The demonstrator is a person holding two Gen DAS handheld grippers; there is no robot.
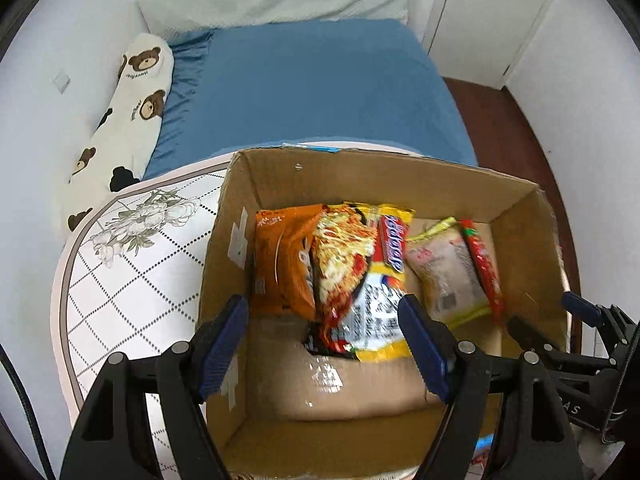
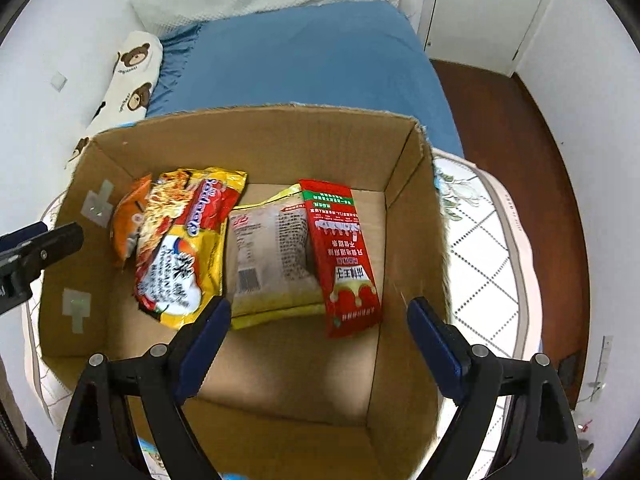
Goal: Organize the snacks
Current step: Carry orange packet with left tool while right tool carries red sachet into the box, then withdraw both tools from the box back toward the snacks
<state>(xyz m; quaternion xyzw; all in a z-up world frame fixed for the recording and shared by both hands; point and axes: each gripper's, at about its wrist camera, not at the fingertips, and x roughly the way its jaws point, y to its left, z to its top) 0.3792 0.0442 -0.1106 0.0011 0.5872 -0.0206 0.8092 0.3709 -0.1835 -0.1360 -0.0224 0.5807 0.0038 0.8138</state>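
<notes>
Four snack packets (image 2: 276,252) inside one cardboard box (image 2: 256,140), left gripper (image 1: 324,348) and right gripper (image 2: 320,344) both spread, empty.

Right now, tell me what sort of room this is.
Most likely a bedroom: a bed with a blue sheet, a long teddy-bear print bolster pillow against the wall, and a white door in the corner.

One open brown cardboard box (image 2: 256,140) holds four snack packets. These are one orange crinkly packet (image 2: 128,220), one yellow noodle packet (image 2: 192,248), one pale translucent packet (image 2: 268,256) and one red flat sachet (image 2: 344,264).
</notes>
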